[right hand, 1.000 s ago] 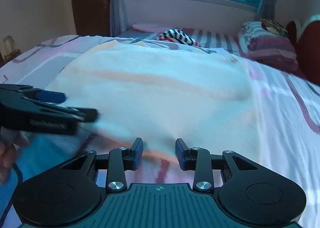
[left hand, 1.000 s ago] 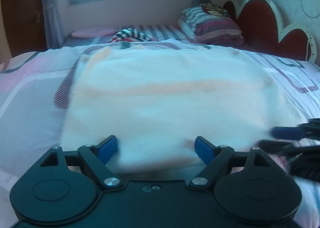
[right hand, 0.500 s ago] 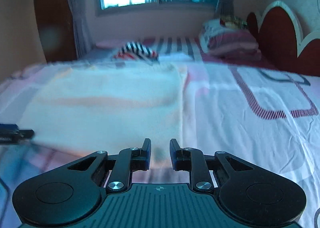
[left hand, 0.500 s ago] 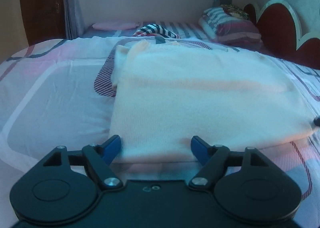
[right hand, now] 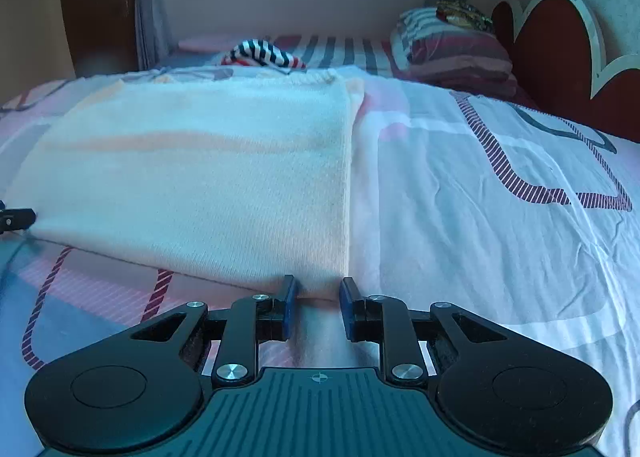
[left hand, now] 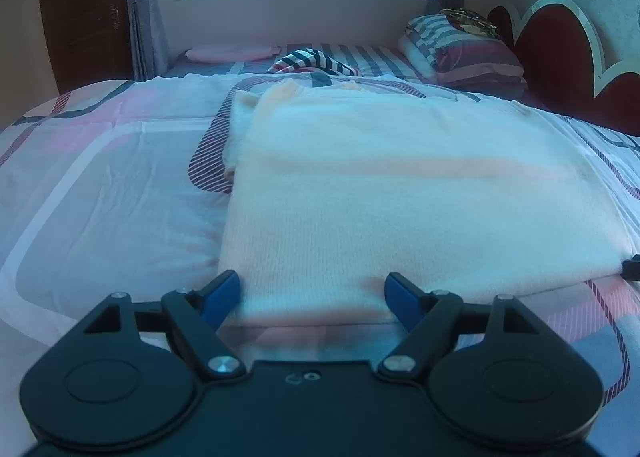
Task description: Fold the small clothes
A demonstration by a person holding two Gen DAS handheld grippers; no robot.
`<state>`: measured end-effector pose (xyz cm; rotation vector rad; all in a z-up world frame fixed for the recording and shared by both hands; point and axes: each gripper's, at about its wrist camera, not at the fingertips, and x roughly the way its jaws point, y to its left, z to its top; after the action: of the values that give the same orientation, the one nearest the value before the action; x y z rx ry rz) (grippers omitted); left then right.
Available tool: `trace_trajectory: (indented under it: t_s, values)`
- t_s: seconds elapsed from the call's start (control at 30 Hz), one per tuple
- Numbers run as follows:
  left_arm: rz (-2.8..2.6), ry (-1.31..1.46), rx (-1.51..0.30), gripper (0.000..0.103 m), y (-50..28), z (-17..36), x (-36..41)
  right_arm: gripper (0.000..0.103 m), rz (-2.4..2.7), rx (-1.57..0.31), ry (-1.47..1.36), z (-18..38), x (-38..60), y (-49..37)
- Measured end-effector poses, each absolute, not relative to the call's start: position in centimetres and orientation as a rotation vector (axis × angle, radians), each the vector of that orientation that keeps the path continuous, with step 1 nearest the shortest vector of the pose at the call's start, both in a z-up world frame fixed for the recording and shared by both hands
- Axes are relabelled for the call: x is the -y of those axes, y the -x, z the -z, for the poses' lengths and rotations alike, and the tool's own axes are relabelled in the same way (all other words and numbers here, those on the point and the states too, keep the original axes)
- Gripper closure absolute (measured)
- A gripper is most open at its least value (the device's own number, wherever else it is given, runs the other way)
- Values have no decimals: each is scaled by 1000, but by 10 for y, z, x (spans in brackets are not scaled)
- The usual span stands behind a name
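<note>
Shows a cream knit top (left hand: 400, 197) lying flat on the bed (left hand: 100, 197), out in the middle part, with its near edge toward the near edge of the bed and its far edge up toward the pillows (left hand: 460, 53). Looks already folded in at the sides into a neat block shape, with a bit of a tucked-in layer peeking out at the far left corner. Seems about halfway done, maybe more. Still needs a last fold, most likely bringing the near edge over to the far edge to make a small bundle. Puts the left gripper (left hand: 312, 289) low at the near left corner of the top, fingers spread wide apart and grasping nothing, with the near edge of the cloth lying between the blue pads (left hand: 222, 293). Puts the right gripper (right hand: 318, 289) at the near right corner, fingers only a little apart and not clenched, with the corner of the cloth just at the tips. Cannot tell if the pads touch the cloth there. Looks ready for pinching both near corners, but no pinch yet. Leaves one more piece waiting too: a striped cloth (left hand: 312, 61) in a heap toward the far edge of the bed, not folded at all, well apart from the cream top
</note>
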<state>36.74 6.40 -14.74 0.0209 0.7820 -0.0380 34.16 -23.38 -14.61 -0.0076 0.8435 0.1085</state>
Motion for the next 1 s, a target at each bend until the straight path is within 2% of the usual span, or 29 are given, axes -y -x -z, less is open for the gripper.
trace_trajectory:
  t_s: [0.23,0.3,0.33,0.53,0.73,0.87,0.93,1.0]
  values:
    - [47,-24,-801,23,-367,144,-66,81,-109,-858,-37,140,239,-337]
    - [34,-30,-816,18,-364,141,-67,81,-113,-826,-77,133,244,-328]
    - [16,-33,-825,13,-360,141,-68,81,-113,-813,-85,129,245,-323]
    - [-28,26,-837,14,-327,144,-79,81,-114,-799,-121,114,251,-299]
    - [61,404,-798,17,-306,141,-92,81,-138,-779,-199,105,250,-296]
    - [36,728,-736,28,-316,152,-109,82,-179,-765,-257,99,239,-309]
    - [15,804,-690,28,-324,158,-114,91,-205,-749,-266,94,231,-315]
    - [1,849,-659,28,-333,163,-115,94,-234,-734,-265,89,223,-321]
